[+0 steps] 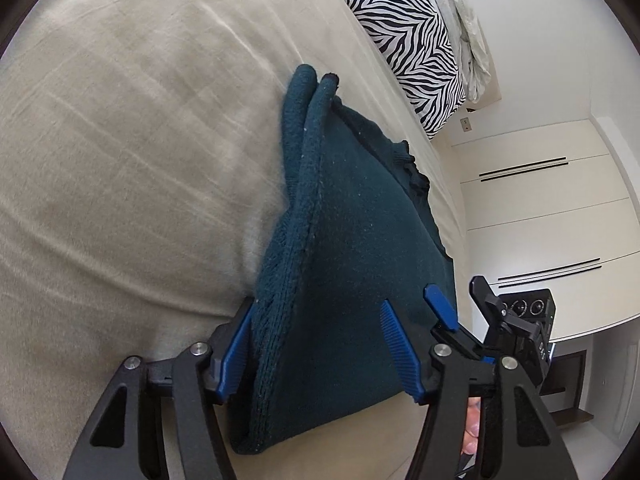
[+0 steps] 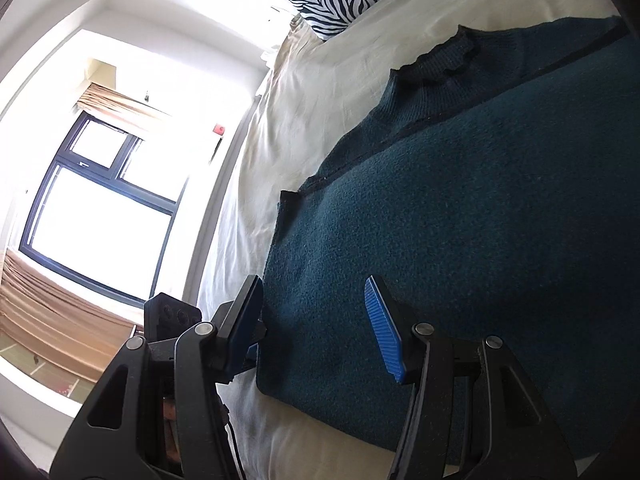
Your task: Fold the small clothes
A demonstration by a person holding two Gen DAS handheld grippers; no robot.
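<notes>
A dark teal knitted sweater [image 1: 352, 232] lies folded on the beige bed sheet [image 1: 128, 152]. My left gripper [image 1: 316, 344] is open, its blue fingers straddling the near folded edge of the sweater, one pad at each side. The right gripper [image 1: 440, 304] shows at the sweater's right edge in the left wrist view. In the right wrist view the sweater [image 2: 480, 208] fills the right half, collar toward the pillow. My right gripper [image 2: 316, 328] is open over the sweater's near corner, its left finger beside the edge and its right finger above the fabric.
A zebra-print pillow [image 1: 408, 40] and a crumpled pale cloth [image 1: 464, 20] lie at the head of the bed. White wardrobe doors [image 1: 552, 208] stand beyond the bed. A bright window [image 2: 100, 208] with tan curtains is on the other side.
</notes>
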